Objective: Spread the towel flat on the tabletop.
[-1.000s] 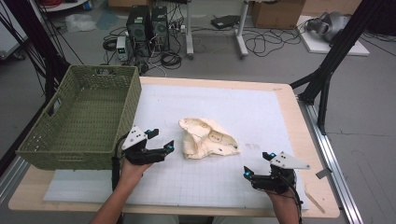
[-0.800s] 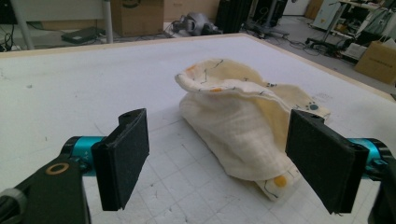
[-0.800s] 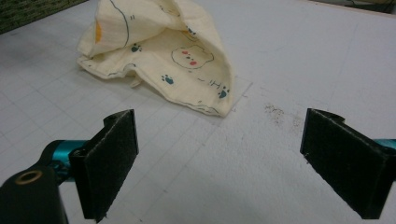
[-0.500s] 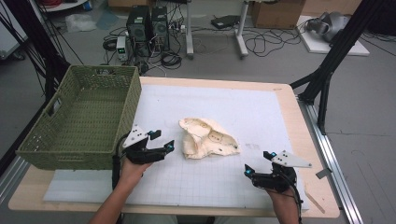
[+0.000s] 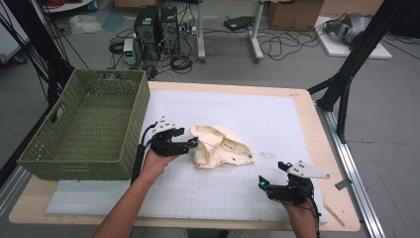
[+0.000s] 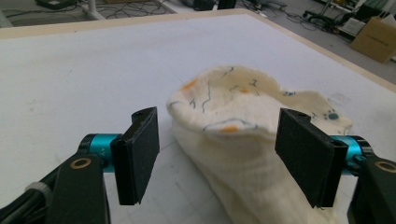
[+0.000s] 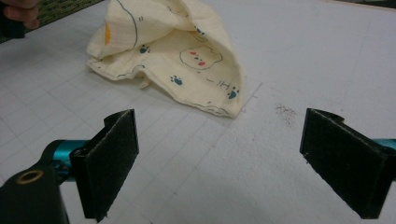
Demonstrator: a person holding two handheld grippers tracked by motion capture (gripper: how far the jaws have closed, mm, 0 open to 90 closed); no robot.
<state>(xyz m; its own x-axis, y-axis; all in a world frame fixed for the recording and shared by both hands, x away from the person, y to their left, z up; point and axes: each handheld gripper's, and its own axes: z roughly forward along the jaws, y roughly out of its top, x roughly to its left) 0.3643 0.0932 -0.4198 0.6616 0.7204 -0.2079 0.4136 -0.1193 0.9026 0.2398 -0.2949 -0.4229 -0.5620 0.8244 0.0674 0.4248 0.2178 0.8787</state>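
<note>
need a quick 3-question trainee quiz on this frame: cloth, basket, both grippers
1. True or false: the left gripper already pinches the cream cloth.
2. Where does the green basket sit? A) on the table's left part B) at the table's right edge C) on top of the cloth
3. How do the right gripper's jaws stand, and what is between them?

Key
1. False: a fold of the cloth rises between its jaws, which have just been closing, but the pads stand off it.
2. A
3. Wide open, bare white mat between them; the cloth lies ahead.
</note>
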